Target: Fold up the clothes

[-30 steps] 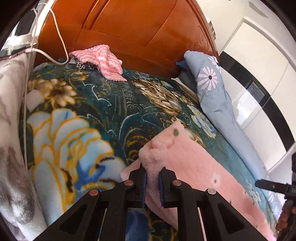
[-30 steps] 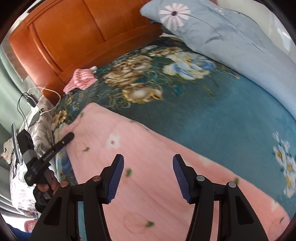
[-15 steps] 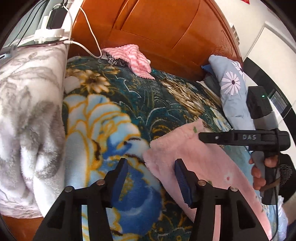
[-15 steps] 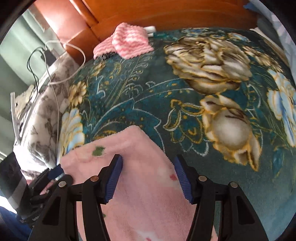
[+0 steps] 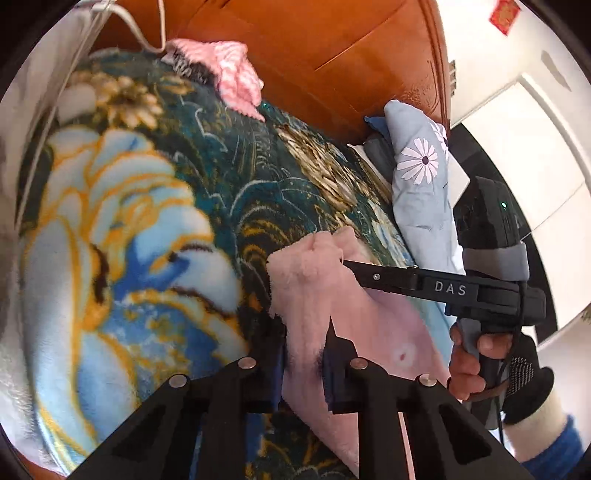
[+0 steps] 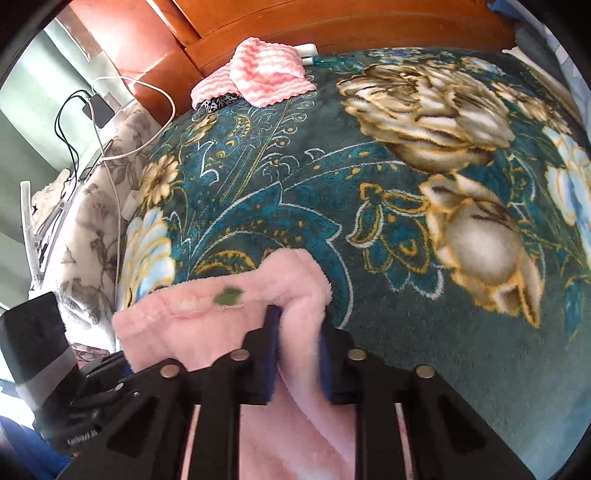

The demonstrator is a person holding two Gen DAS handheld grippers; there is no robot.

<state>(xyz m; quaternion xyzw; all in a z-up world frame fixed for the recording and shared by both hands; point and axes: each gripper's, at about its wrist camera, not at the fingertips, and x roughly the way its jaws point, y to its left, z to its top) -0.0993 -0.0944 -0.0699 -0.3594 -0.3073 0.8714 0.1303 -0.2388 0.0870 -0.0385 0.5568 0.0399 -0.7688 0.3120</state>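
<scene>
Both grippers, left (image 5: 303, 363) and right (image 6: 297, 354), now clamped on pink garment (image 6: 207, 317)

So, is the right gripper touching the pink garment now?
Touching. In the right wrist view, the right gripper is closed on a fold of the pink garment, fabric pressed between both pads.

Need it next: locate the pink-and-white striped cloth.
The striped cloth lies at the bed's head, against the wooden headboard, upper centre-left in the right wrist view.

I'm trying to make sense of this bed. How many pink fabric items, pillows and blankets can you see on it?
Pink fabric items: 2, the fluffy pink garment and the striped pink cloth
Pillows: 1, the blue daisy pillow
Blankets: 1, the floral blanket
Total: 4
</scene>
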